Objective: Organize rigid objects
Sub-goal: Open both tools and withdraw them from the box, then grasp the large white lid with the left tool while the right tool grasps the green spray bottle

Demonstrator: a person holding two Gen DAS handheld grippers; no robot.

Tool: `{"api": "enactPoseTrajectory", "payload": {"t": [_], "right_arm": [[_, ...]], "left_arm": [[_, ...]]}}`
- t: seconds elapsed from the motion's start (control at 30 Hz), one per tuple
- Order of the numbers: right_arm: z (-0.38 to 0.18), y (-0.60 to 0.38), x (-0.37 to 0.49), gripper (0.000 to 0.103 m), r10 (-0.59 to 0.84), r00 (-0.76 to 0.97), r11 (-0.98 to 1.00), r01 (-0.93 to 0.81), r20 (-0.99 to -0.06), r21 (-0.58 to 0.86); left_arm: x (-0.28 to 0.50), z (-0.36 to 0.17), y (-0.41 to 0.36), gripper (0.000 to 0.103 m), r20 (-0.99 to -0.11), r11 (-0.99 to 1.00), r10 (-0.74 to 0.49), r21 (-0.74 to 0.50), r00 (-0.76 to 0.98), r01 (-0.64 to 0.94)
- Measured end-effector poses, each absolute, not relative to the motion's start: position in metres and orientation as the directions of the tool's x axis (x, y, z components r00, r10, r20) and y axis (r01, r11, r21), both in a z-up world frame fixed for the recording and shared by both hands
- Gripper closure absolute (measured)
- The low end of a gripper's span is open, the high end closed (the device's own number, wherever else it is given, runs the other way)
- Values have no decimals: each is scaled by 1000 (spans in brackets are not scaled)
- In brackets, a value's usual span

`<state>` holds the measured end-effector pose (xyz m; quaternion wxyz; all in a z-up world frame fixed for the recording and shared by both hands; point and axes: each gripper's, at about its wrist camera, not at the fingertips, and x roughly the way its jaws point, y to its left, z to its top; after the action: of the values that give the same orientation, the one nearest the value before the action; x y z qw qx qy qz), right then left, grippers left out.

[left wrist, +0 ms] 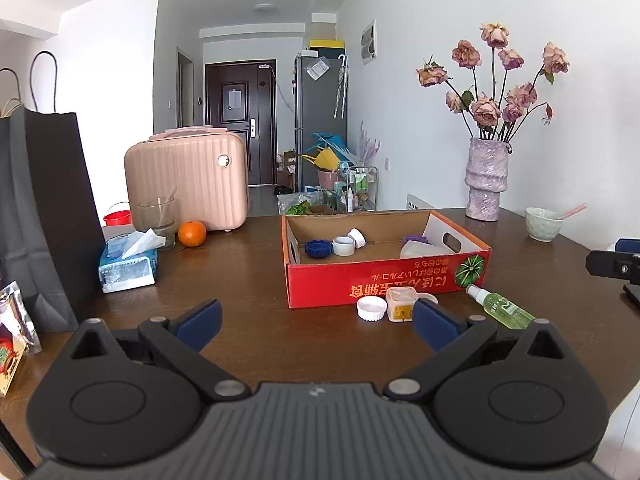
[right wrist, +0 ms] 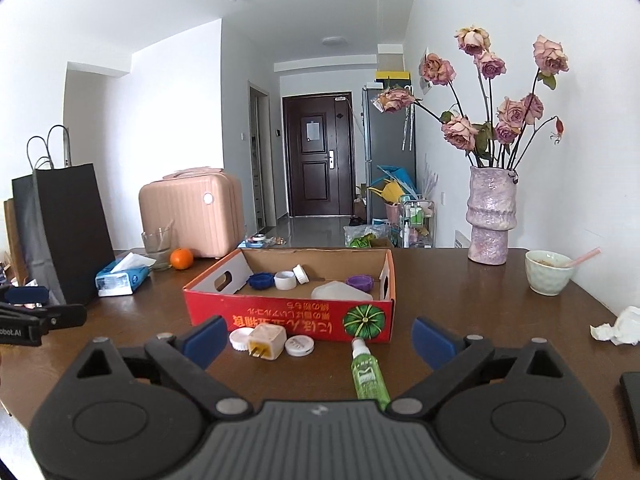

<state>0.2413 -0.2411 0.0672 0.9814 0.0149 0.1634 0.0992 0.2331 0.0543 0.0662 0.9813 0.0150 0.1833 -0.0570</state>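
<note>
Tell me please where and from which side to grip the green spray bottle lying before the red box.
Grip the green spray bottle across its round body, near the middle, coming from above. It lies flat on the table, white nozzle toward the red box, directly between the open right gripper fingers.

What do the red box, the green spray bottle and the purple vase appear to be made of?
Red box: corrugated cardboard, printed glossy red outside, with raw brown walls and cut handle holes. Green spray bottle: probably clear plastic, since green liquid shows through; its nozzle is white. Purple vase: likely glazed ceramic, with a lumpy, mottled surface and slight sheen.
</note>
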Motion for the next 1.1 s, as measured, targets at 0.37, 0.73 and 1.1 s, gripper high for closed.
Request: {"api": "enactPoseTrajectory", "payload": {"t": [0.37,0.73,1.1], "right_arm": [[57,-230,202,3,206,921,978,-202,-330,49],[13,-226,190,3,223,877,975,-206,-425,86],[-1,-230,233,3,223,849,975,-198,-479,102]], "left_arm": [[204,48,60,0,-398,994,-111,-26,911,110],[198,8,64,0,-513,995,-95,-38,853,88],[254,-7,60,0,-581,995,-96,-64,808,72]]}}
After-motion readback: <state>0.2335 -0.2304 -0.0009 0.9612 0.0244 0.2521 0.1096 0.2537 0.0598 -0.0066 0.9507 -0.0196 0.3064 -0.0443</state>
